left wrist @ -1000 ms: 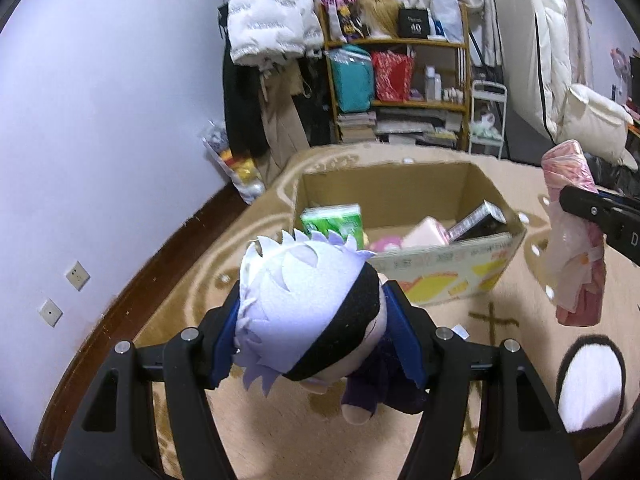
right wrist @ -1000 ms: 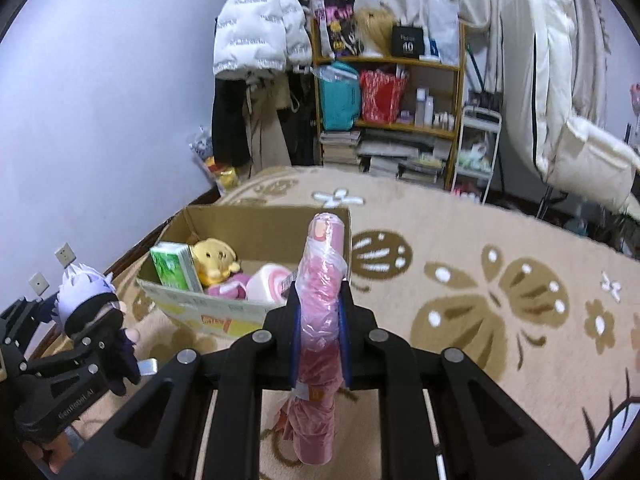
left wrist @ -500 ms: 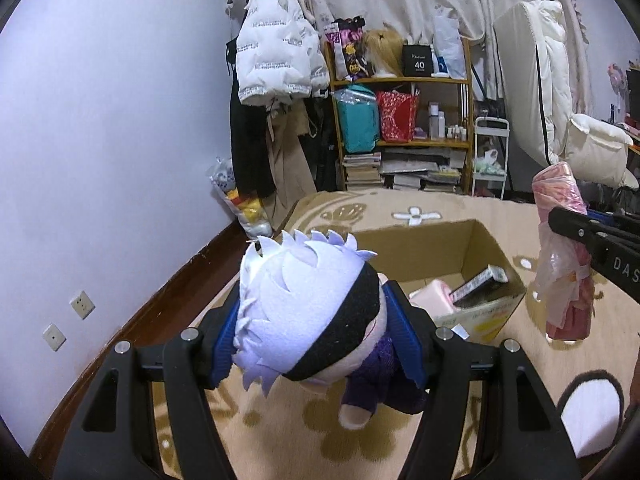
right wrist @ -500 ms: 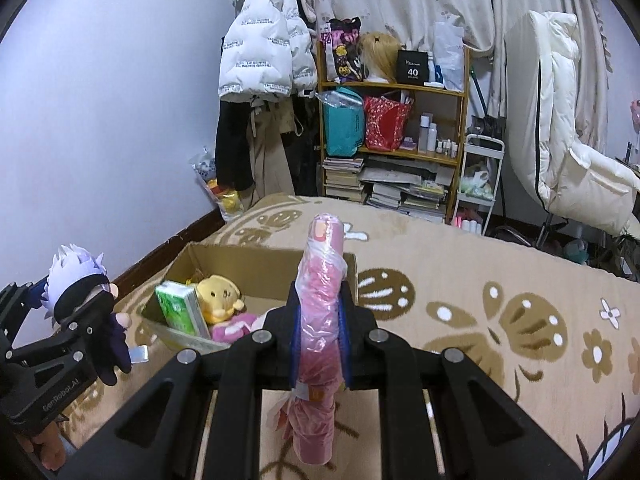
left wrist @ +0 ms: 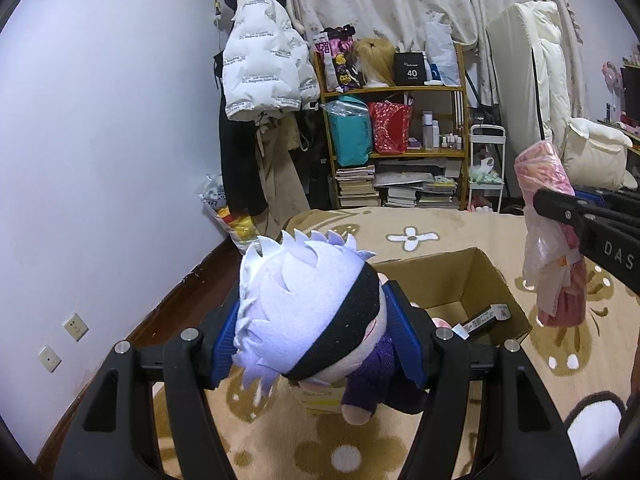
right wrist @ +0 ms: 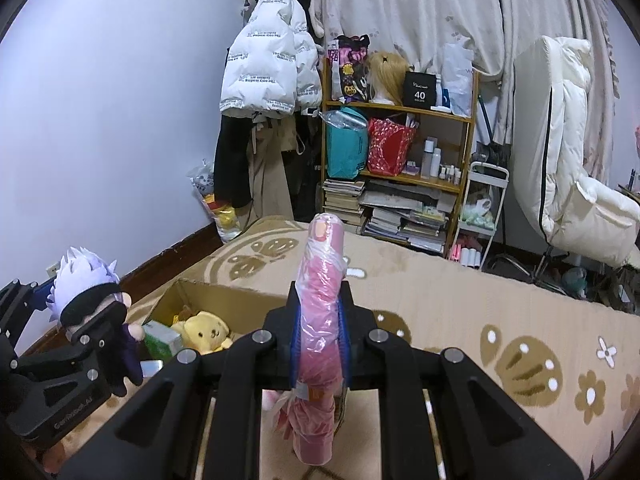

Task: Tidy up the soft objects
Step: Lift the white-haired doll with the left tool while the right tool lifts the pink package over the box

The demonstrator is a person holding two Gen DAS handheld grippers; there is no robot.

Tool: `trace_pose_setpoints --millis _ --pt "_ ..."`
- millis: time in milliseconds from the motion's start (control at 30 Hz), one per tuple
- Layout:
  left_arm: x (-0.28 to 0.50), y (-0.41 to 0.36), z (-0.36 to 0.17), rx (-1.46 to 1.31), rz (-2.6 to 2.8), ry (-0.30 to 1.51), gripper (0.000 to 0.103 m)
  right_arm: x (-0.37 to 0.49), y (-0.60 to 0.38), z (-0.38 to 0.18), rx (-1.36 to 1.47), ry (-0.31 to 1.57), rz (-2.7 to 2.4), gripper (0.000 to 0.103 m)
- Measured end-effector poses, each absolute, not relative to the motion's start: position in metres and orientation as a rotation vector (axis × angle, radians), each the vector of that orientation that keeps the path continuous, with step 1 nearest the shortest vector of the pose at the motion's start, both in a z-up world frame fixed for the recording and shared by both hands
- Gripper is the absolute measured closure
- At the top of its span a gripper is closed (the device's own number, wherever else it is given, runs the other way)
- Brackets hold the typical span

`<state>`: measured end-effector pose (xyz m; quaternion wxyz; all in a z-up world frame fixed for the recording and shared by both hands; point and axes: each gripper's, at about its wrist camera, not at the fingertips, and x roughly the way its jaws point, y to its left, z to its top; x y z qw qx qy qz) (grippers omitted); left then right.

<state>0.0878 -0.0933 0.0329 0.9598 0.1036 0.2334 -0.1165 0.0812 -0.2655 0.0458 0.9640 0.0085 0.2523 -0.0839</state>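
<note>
Both hands are loaded. The left gripper [left wrist: 316, 344] is clamped on the white-haired plush doll [left wrist: 310, 312], its blue pads squeezing the head from 9 and 3 o'clock, the purple body dangling below. The right gripper [right wrist: 320, 344] is closed tight on the pink wrapped bundle [right wrist: 320, 320], held upright, its tip at 12 o'clock. Below and between them, the cardboard box [right wrist: 224, 300] sits open on the flowered rug [right wrist: 480, 300], with a yellow plush [right wrist: 204, 332] and a green packet [right wrist: 160, 340] already inside. My read: 2 items are being carried for sorting. To do it well, keep both grips firm, bring 1 gripper at a time over the box's open middle, lower first, then release.
</note>
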Motion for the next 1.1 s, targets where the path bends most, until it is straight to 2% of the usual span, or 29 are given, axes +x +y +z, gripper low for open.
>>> trace_pose_setpoints --millis 633,1100 --pt "0.139 -0.121 0.025 0.232 -0.282 0.472 0.037 0.132 -0.281 0.038 0.099 0.469 -0.084 0.087" --pt "0.148 -0.138 -0.003 0.243 -0.338 0.543 0.035 0.150 -0.283 0.002 0.179 0.581 -0.012 0.085"
